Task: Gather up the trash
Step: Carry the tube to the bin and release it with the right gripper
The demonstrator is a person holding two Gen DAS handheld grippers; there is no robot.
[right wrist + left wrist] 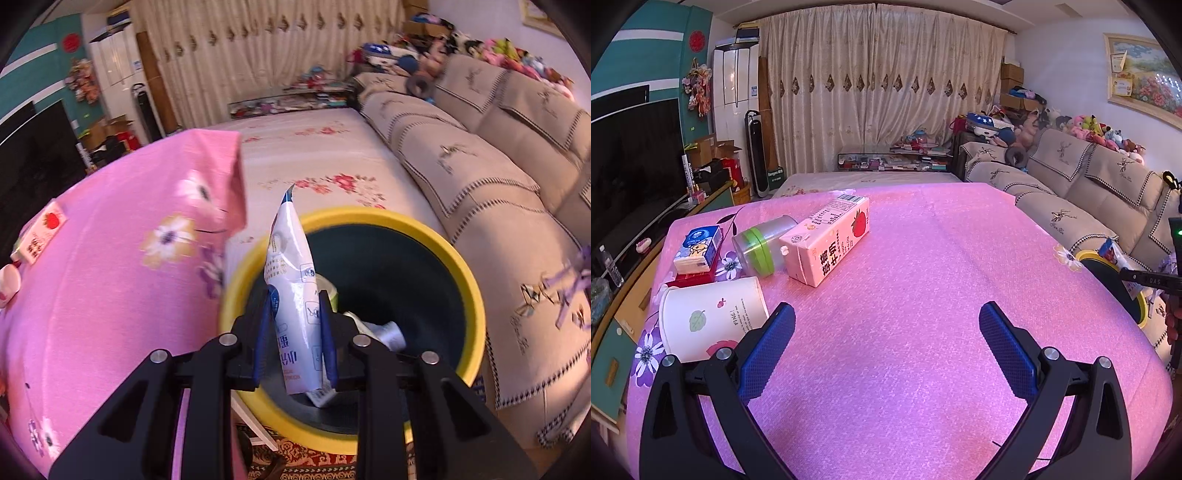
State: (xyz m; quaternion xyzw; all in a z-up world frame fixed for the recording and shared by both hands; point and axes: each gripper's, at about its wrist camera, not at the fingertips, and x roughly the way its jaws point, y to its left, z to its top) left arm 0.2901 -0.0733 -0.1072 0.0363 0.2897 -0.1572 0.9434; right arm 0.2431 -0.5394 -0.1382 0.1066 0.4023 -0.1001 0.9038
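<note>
The right tongs (295, 325) were clamped on a white pouch (293, 295) held over the yellow-rimmed bin (476, 295), beside the worktop (923, 277); the drop step, in my judgement, calling for release. The left tongs (886, 332) stood wide open and empty. Beyond them lay a paper cup (713, 317), jar (761, 243), milk carton (827, 240) and tissue pack (698, 247).

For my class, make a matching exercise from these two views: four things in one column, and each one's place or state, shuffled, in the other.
1. white pouch
2. strawberry milk carton
3. left gripper
4. tissue pack

a. open, nothing between its fingers
b. on its side on the pink cloth
c. clamped over the yellow-rimmed bin
d. resting on a red box

Pairs: 1-c, 2-b, 3-a, 4-d
</note>
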